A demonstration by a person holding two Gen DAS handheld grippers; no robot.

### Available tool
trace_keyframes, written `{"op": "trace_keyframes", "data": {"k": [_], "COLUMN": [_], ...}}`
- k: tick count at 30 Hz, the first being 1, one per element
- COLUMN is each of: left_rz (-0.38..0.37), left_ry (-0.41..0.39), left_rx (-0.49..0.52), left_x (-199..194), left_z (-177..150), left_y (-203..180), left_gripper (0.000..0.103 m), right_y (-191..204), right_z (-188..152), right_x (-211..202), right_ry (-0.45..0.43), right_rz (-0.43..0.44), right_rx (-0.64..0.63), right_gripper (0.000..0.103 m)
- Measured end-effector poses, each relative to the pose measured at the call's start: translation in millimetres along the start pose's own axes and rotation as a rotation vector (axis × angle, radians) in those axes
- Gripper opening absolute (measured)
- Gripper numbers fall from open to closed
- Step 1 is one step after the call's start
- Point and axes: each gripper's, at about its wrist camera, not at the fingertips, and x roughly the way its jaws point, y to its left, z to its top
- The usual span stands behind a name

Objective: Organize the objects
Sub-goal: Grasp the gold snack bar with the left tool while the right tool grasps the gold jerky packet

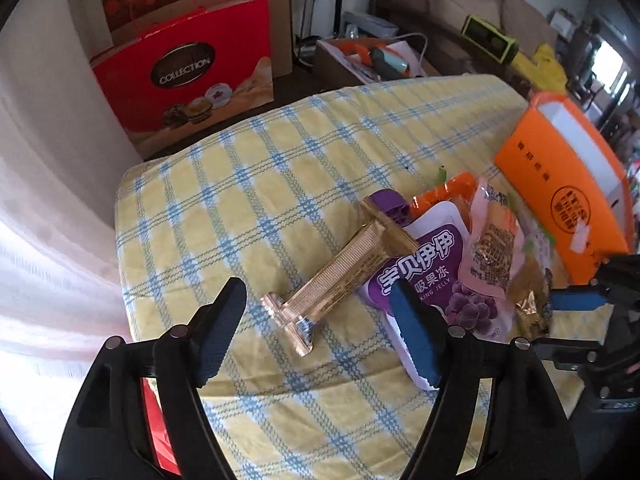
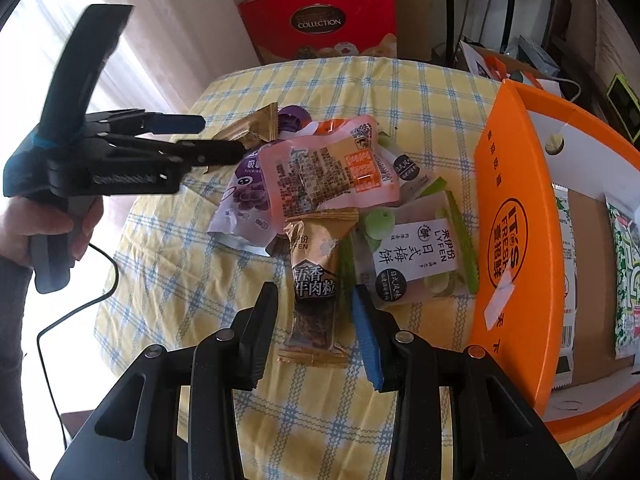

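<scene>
1. The right gripper (image 2: 316,334) is nearest the right wrist camera, its jaws partly open with a brown beef snack packet (image 2: 316,280) lying between them; the pads stand just off the packet's sides and do not press on it.
2. That packet is long, bronze and crimped at both ends, with white Chinese print on a dark panel, and lies flat on the yellow and blue checked tablecloth (image 2: 168,264).
3. Its far end is tucked under a pink packet (image 2: 324,168) that tops a loose pile of snacks.
4. The pile also holds a purple grape jelly pouch (image 1: 432,280) with a purple cap, and a green plum-cake packet (image 2: 416,256) beside the orange box (image 2: 516,216).
5. The orange box stands open at the table's right, two packets lying inside it.
6. The left gripper (image 1: 320,334) has its jaws wide apart and holds nothing; a gold packet (image 1: 340,272) lies on the cloth between and just beyond them, one end touching the jelly pouch.
7. A hand (image 2: 48,232) grips the left tool's handle.
8. A red gift box (image 1: 188,76) stands behind the table.
</scene>
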Motion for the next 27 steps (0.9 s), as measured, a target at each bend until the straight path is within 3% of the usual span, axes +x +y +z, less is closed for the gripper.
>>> {"op": "trace_keyframes", "data": {"k": [7,9,13,14,17,19,27], "left_rz": [0.0,-0.015,-0.105,-0.09,-0.047,-0.015,-0.027], "left_ry": [-0.006,0.003,0.016,0.01,0.015,0.008,-0.04], "left_rx": [0.05,0.058,0.05,0.069,0.093,0.064,-0.092], "left_x": [3,4,2,0,-3,-5,-24], "left_z": [10,11,11,9,4,-1,-21], "left_y": [-11,-12,-13,-16,-18,-15,-10], "left_gripper": [0.071,0.07,0.039,0.029,0.019,0.017,0.017], "right_y": [1,0,-4,-5,-6,-5,-2], "right_z": [-1,-1,-2,-2,-3,-3,1], "right_x": [6,8,11,11,9,8,-7], "right_ry": [0.01,0.012,0.025,0.024,0.025,0.023,-0.016], "right_rz": [-0.006,0.004,0.036,0.043,0.082,0.081,0.09], "right_rx": [0.005,0.011,0.038,0.042,0.046,0.041,0.037], "right_gripper": [0.035,0.029,0.022,0.022,0.021,0.02,0.02]}}
